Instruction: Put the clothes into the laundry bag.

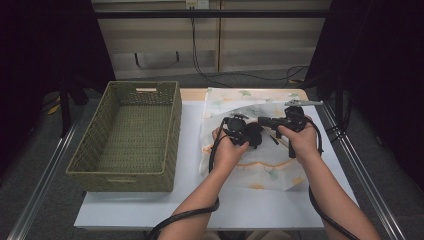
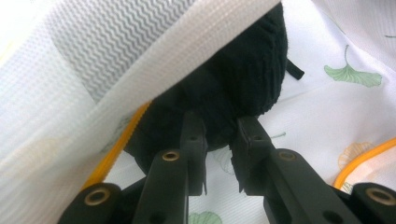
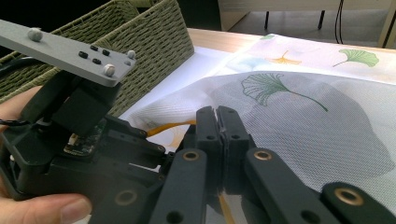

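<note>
A white mesh laundry bag (image 1: 260, 167) printed with green ginkgo leaves and trimmed in yellow lies on the table's right half. A black cloth (image 1: 255, 134) sits at its opening. My left gripper (image 1: 243, 133) is shut on the black cloth (image 2: 243, 79), just under the bag's lifted edge (image 2: 154, 60). My right gripper (image 1: 263, 120) is shut on the bag's edge, its jaws pressed together (image 3: 217, 114) with yellow trim (image 3: 170, 126) running beneath. Through the mesh (image 3: 317, 126) the cloth shows as a dark shape. In the right gripper view the left gripper's body (image 3: 79, 140) is close on the left.
A green woven basket (image 1: 130, 135) stands on the table's left half, beside the bag, and its wall (image 3: 154, 37) is just behind the left gripper. Bare white tabletop (image 1: 240, 207) lies in front. Metal rails run along both table sides.
</note>
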{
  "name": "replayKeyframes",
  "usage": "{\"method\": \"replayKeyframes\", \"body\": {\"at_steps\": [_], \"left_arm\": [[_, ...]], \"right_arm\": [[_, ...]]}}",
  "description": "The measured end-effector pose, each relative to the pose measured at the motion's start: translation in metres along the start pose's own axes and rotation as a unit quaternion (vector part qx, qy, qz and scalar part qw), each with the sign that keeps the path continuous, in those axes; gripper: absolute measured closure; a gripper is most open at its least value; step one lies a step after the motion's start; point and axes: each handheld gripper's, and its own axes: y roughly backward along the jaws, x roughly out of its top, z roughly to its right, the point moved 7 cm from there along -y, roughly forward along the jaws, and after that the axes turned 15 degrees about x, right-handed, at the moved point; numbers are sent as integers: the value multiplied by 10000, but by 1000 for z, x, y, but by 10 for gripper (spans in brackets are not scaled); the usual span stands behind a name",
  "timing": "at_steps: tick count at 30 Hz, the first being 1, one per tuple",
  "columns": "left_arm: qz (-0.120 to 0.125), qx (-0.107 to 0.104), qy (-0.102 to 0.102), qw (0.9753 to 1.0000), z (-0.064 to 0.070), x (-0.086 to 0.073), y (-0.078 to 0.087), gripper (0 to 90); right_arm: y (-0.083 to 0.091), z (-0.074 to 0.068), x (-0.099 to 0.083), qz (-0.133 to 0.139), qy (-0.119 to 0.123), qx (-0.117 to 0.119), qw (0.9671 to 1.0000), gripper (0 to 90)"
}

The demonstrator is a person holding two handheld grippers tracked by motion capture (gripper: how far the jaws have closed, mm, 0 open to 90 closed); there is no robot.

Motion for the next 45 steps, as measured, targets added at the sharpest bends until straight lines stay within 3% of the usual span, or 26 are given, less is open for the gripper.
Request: {"method": "replayKeyframes", "body": {"at_steps": [3,40,45], "left_arm": [[68,-5,142,9999,1,2,-2,758],[306,171,244,9991,1,13,-10,761],[466,243,298,9982,-1,16,-10,762]], "right_arm": [[1,1,0,-2,-13,-18,10000,891],[0,2,-4,7,-44,11,10000,891],[0,2,-4,9,-54,20,10000,891]]}}
